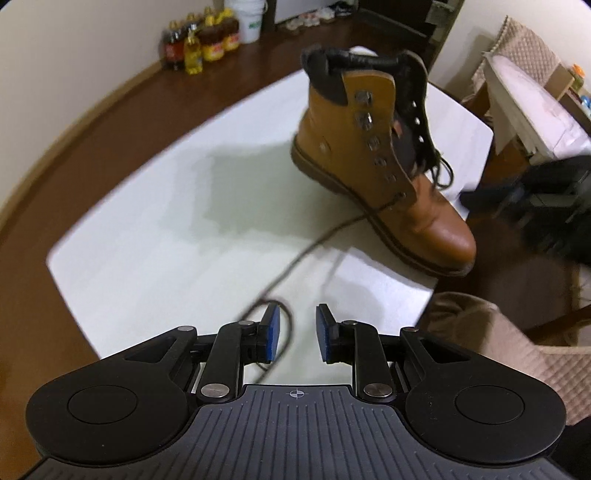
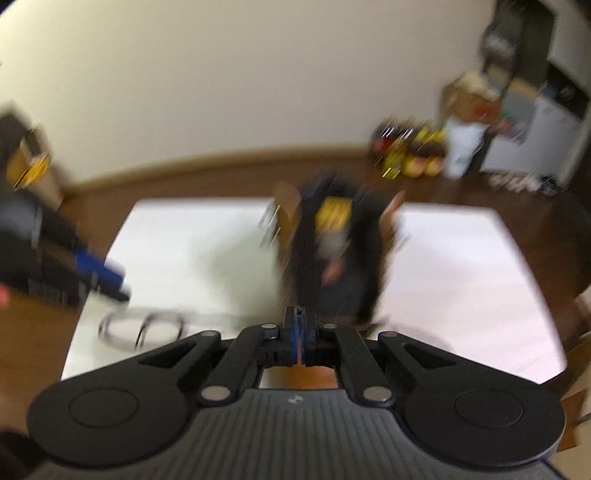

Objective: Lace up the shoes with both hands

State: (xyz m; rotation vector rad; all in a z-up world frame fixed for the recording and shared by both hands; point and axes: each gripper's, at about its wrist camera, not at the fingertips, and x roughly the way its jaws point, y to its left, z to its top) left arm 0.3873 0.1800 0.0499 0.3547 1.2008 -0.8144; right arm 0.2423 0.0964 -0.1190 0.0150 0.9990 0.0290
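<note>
A tan leather boot (image 1: 373, 155) stands on the white table (image 1: 147, 206) with its tongue and eyelets open. Its dark lace (image 1: 325, 236) trails from the lowest eyelets across the table and loops beside my left gripper's left pad. My left gripper (image 1: 297, 332) is open just above the table, and its pads do not press the lace. At the right edge of that view my right gripper (image 1: 535, 195) shows as a dark blur beside the toe. In the blurred right wrist view my right gripper (image 2: 297, 321) is shut over the boot (image 2: 332, 240), with nothing visibly held. The lace loop (image 2: 140, 328) lies near my left gripper (image 2: 103, 275).
Bottles (image 1: 207, 40) and a white bucket (image 1: 247, 18) stand on the brown floor by the far wall. A padded chair (image 1: 532, 99) is at the right, and a beige quilted cushion (image 1: 491, 343) sits close to the table's near right corner.
</note>
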